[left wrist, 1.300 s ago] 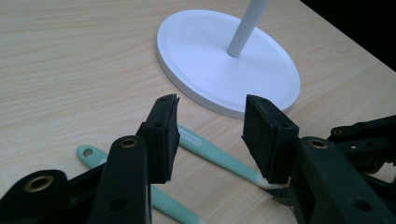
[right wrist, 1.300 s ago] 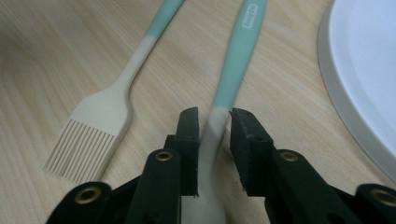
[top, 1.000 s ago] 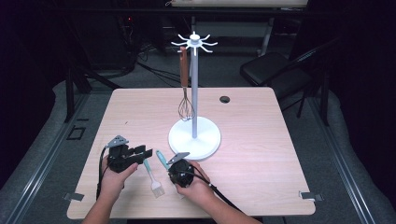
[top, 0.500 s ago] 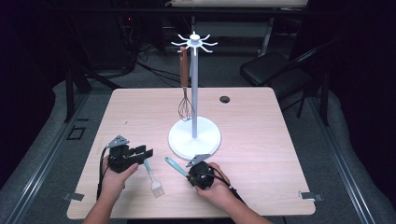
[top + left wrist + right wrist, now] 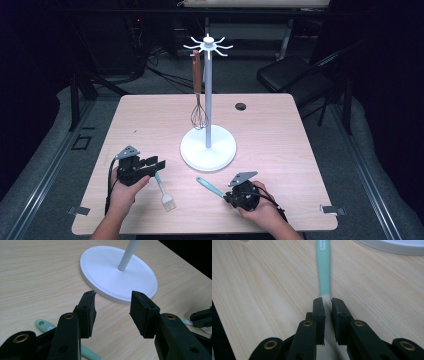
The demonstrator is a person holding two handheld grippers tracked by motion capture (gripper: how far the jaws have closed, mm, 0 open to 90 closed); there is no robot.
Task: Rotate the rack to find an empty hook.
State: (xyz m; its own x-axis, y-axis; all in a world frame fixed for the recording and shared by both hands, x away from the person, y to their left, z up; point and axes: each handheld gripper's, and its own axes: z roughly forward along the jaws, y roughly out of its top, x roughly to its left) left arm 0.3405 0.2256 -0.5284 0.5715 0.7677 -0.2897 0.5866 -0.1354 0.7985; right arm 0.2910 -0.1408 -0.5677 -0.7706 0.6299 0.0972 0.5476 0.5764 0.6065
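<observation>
**Rt gripper on the teal utensil – keep it clamped**

Your right gripper (image 5: pixel 231 196) is clenched on a mint-green plastic utensil with a long flat handle (image 5: pixel 210 187), pads pinching its pale end in the right gripper view (image 5: pixel 323 272). In the high view the utensil sits at approx 6 o'clock from the round white base of the hanging stand (image 5: pixel 208 148), just beside the rim, over the light wood table (image 5: pixel 300 165). I can't tell if it's lifted or dragging.

Long axis: runs from the pads toward 10–11 o'clock in the high view, free handle end w/ the hole leading, pointing near the stand base.

To do it well: hold pressure steady, keep the handle centred in the pads so it doesn't pivot, and bring the hole end up toward a hook w/o clipping the base or the wire whisk (image 5: pixel 198 117) hanging there.

Left gripper (image 5: pixel 156 164) is released, nothing between its pads; a second pale-green brush w/ clear bristles (image 5: pixel 165 192) lies just under it.
</observation>
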